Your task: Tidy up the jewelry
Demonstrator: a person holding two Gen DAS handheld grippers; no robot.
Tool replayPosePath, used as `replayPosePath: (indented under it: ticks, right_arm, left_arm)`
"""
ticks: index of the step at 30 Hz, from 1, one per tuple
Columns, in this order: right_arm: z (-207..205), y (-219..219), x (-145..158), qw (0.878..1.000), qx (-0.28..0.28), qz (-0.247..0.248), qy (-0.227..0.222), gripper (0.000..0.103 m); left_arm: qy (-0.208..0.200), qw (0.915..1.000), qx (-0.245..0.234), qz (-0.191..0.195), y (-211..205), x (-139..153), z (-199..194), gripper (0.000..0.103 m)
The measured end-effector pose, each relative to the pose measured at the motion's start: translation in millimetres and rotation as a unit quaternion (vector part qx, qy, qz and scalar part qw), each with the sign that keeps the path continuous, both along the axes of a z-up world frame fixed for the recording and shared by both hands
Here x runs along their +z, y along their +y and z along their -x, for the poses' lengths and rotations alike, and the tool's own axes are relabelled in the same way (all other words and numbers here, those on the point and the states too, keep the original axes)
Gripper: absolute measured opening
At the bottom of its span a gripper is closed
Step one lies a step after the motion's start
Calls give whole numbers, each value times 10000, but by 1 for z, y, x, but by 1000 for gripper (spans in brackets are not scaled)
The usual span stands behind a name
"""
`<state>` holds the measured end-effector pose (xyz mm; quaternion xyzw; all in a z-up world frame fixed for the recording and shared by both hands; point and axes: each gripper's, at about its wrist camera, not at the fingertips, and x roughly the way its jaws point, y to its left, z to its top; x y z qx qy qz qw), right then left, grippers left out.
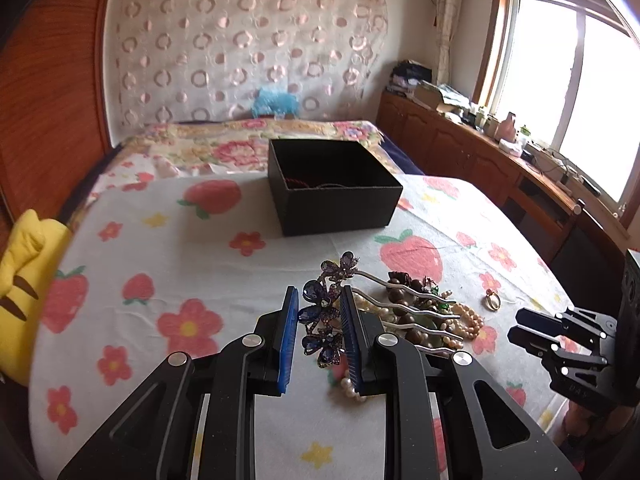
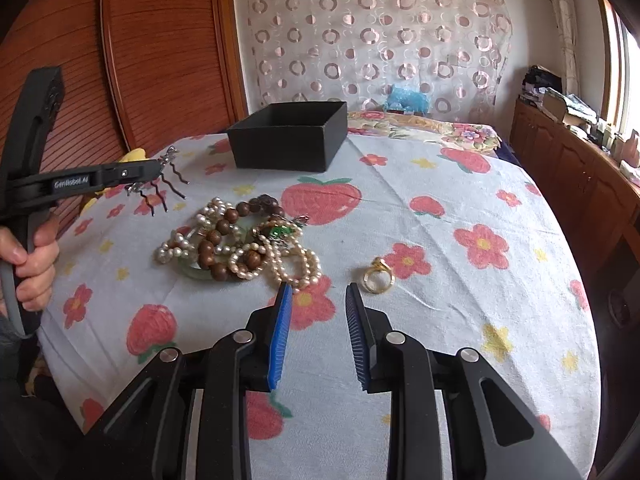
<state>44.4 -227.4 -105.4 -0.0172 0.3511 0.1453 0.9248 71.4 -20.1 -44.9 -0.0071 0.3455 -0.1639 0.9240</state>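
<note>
My left gripper [image 1: 319, 300] is shut on a purple flower hair comb [image 1: 324, 312] with wavy silver prongs, held above the bed; it also shows in the right wrist view [image 2: 160, 184]. Below it lies a pile of pearl strands and brown wooden beads [image 2: 236, 244] with a green piece. A gold ring [image 2: 378, 277] lies to the right of the pile, just beyond my right gripper [image 2: 318, 296], which is open and empty. An open black box [image 1: 332, 184] stands farther back on the bed, with a thin cord inside.
The bed has a strawberry and flower sheet [image 2: 460, 208]. A yellow plush toy [image 1: 24, 280] lies at the left edge. Wooden cabinets [image 1: 480, 152] with clutter run along the right under the window. A wooden headboard [image 2: 140, 60] stands at the left.
</note>
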Motion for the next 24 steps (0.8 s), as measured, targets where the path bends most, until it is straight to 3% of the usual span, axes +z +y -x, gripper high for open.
replayPosePath:
  ticks: [8, 14, 24]
  right_arm:
    - [-10, 23, 14, 9994, 294, 129, -108, 30]
    - [-35, 31, -1, 9978, 317, 518, 247, 30]
    - [-61, 34, -7, 9951, 353, 765, 514, 30]
  left_arm:
    - [-109, 9999, 100, 51, 14, 1, 11, 20]
    - [-53, 9998, 132, 104, 23, -4, 14, 20]
    - [-29, 9998, 130, 113, 26, -9, 14, 20]
